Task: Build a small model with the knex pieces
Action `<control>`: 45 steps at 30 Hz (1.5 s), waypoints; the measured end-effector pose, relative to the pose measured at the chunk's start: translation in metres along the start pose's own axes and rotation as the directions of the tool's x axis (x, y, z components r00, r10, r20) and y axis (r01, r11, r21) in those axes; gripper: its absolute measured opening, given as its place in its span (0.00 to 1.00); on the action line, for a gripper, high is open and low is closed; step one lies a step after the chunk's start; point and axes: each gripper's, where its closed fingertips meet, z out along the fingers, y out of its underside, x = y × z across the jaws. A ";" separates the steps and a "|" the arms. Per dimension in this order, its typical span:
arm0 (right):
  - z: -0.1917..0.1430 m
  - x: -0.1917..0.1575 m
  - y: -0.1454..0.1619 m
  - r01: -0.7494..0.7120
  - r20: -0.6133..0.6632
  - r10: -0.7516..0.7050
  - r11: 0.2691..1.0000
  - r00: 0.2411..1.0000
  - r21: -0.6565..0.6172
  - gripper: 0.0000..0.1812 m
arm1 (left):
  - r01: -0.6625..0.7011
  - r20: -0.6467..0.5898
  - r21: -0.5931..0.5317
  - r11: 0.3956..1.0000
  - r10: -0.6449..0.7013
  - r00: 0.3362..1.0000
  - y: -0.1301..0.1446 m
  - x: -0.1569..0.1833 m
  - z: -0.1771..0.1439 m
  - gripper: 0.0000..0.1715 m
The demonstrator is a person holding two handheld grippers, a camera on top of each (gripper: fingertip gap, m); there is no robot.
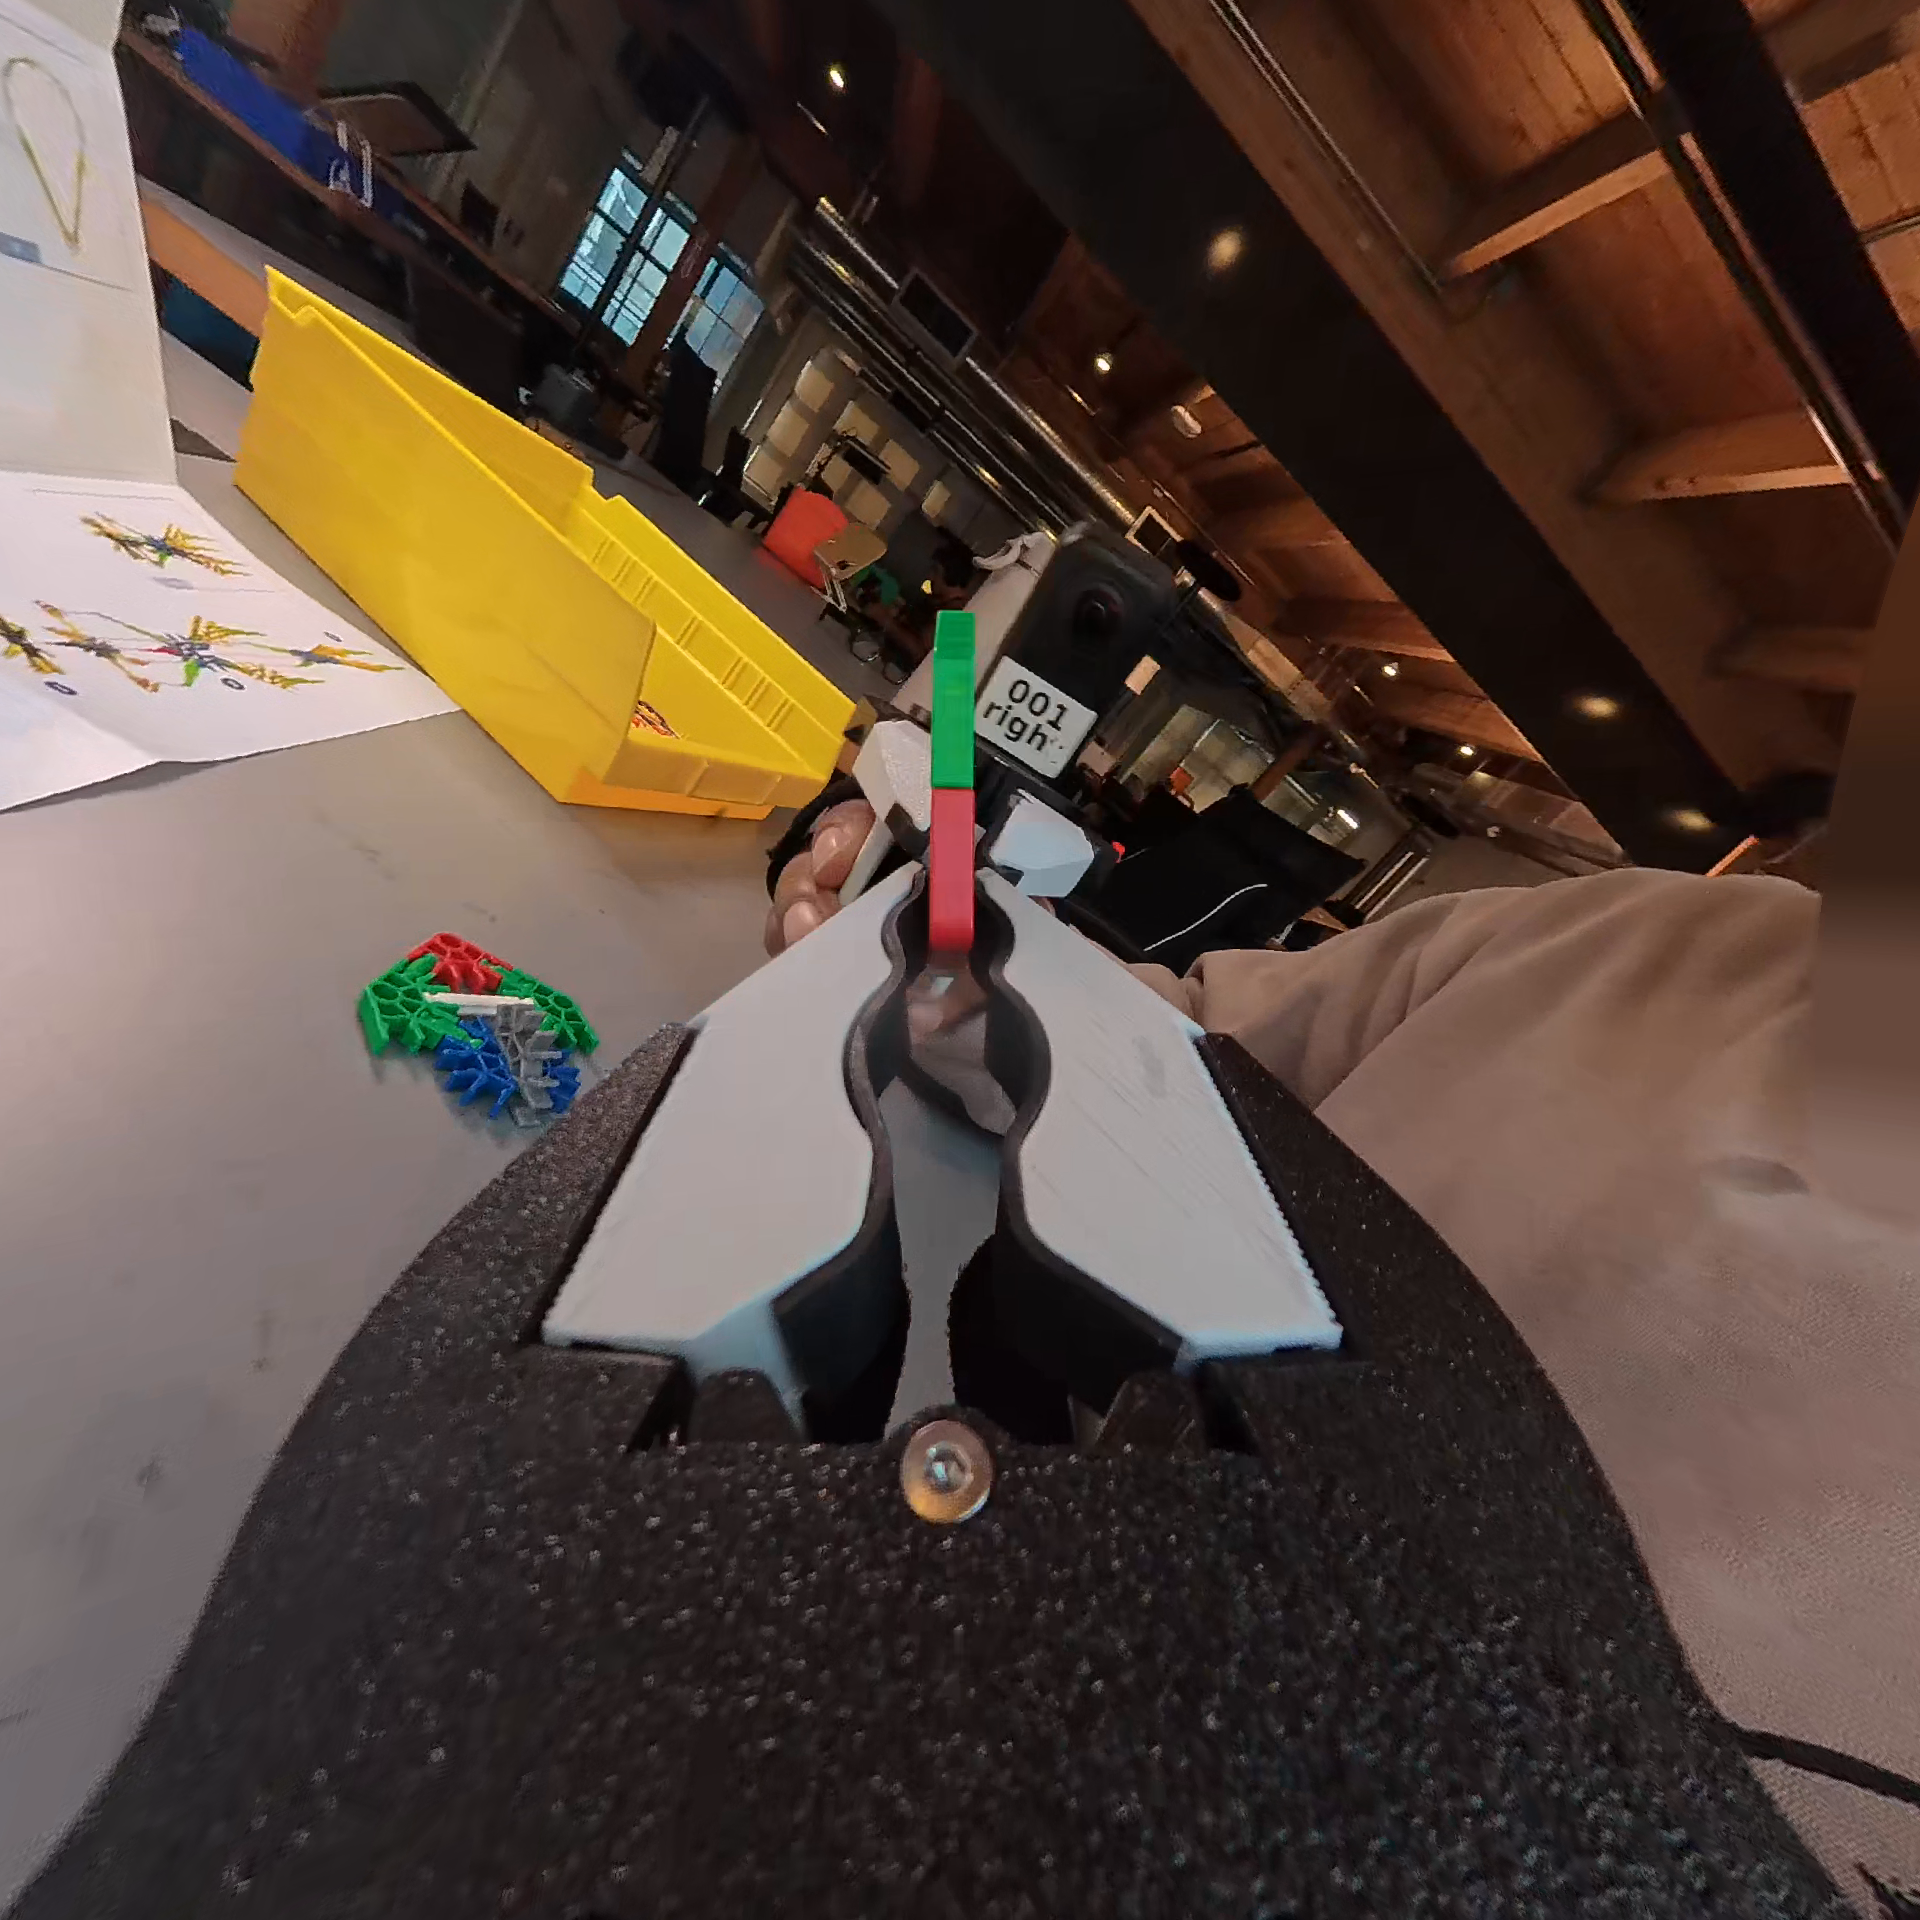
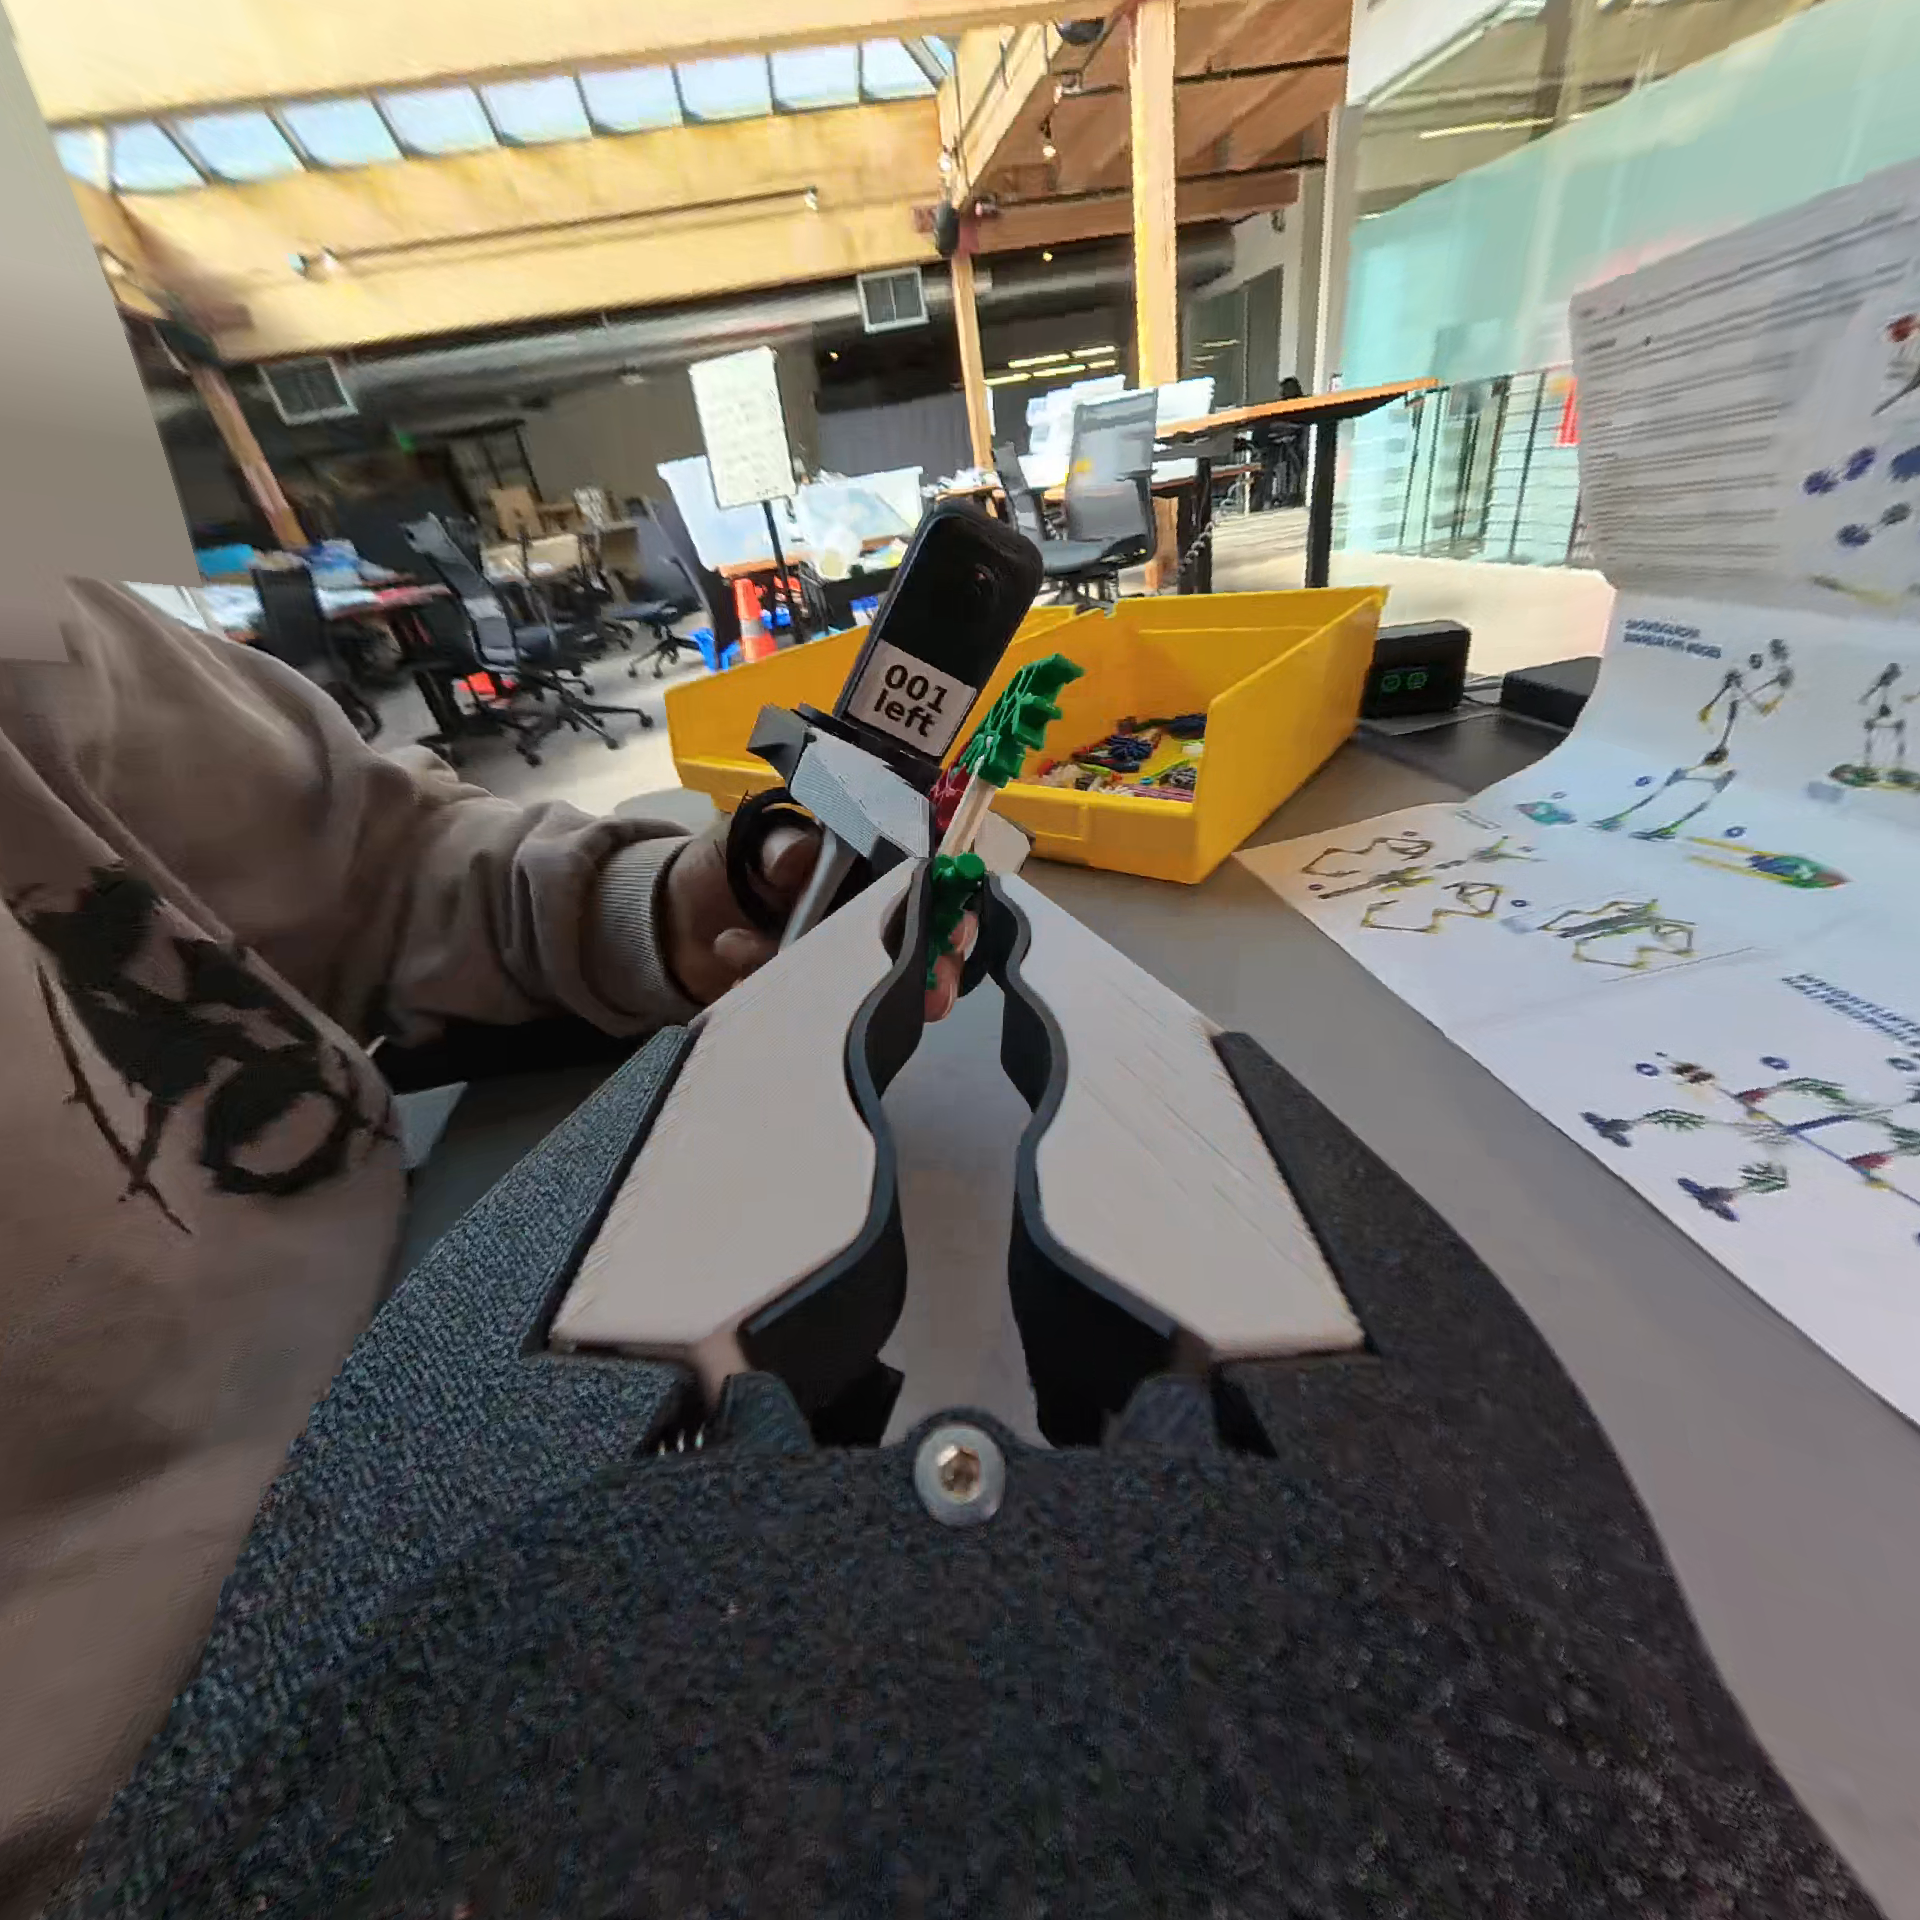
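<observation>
Two grippers: the left gripper point(image 1: 951, 914) and the right gripper point(image 2: 951, 914). One yellow bin point(image 2: 1236, 727) near the table's point(image 1: 260, 1195) far edge. Two instruction sheets point(image 2: 1621, 935), one lying flat and one standing. One heap of connector pieces point(image 1: 478, 1029) out on the tabletop.

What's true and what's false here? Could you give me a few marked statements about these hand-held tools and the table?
1. The yellow bin holds small coloured parts. True.
2. The left gripper has its jaws gaping open, empty. False: they are shut on a red piece.
3. A pile of green, red, blue and grey pieces lies on the table. True.
4. The printed sheets lie inside the bin. False: they lie on the table beside it.
5. The right gripper grips a green piece. True.
</observation>
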 end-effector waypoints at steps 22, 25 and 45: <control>-0.003 0.003 -0.003 -0.245 0.067 0.243 0.969 0.968 0.026 0.02 | -0.212 0.103 -0.104 0.972 0.222 0.970 -0.002 -0.003 -0.009 0.06; -0.002 0.007 0.009 -0.299 0.051 0.300 0.954 0.953 -0.035 0.02 | -0.174 0.146 -0.176 0.969 0.201 0.969 0.006 -0.014 -0.012 0.05; 0.003 0.028 0.046 0.671 -0.121 -0.786 0.588 0.607 -0.453 0.23 | 0.299 0.260 -0.048 0.953 -0.277 0.925 0.018 -0.061 -0.024 0.03</control>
